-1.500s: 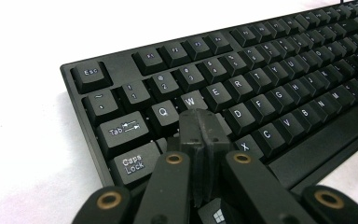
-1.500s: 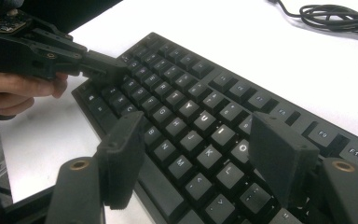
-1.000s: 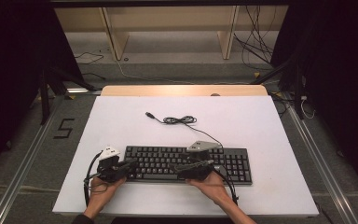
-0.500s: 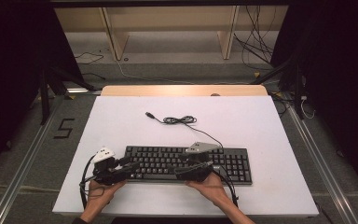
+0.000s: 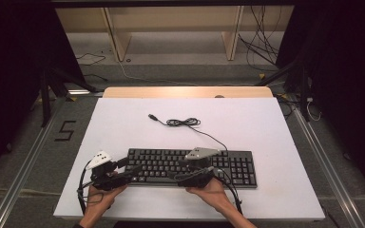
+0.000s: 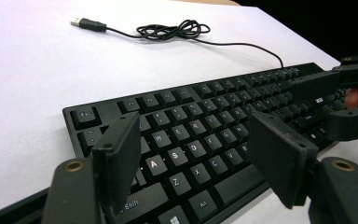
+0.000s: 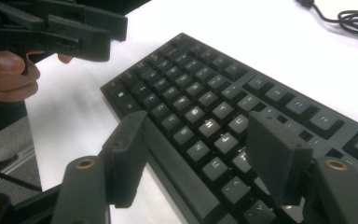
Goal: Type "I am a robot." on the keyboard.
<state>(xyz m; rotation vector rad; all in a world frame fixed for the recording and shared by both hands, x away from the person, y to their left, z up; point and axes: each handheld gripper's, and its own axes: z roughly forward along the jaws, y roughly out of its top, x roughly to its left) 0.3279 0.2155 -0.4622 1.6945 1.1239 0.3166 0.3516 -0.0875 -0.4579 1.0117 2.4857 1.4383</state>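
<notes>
On the white table (image 5: 266, 123), a keyboard (image 5: 228, 164); both grippers' fingers spread wide, holding nothing.

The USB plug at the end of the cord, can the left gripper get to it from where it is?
Probably yes. The left gripper, jaws open, sits over the keyboard, and bare white table leads to the USB plug. It would need a long forward reach.

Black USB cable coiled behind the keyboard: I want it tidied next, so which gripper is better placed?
Right, probably: the right gripper sits nearer the coiled black USB cable; the left gripper is farther off.
</notes>
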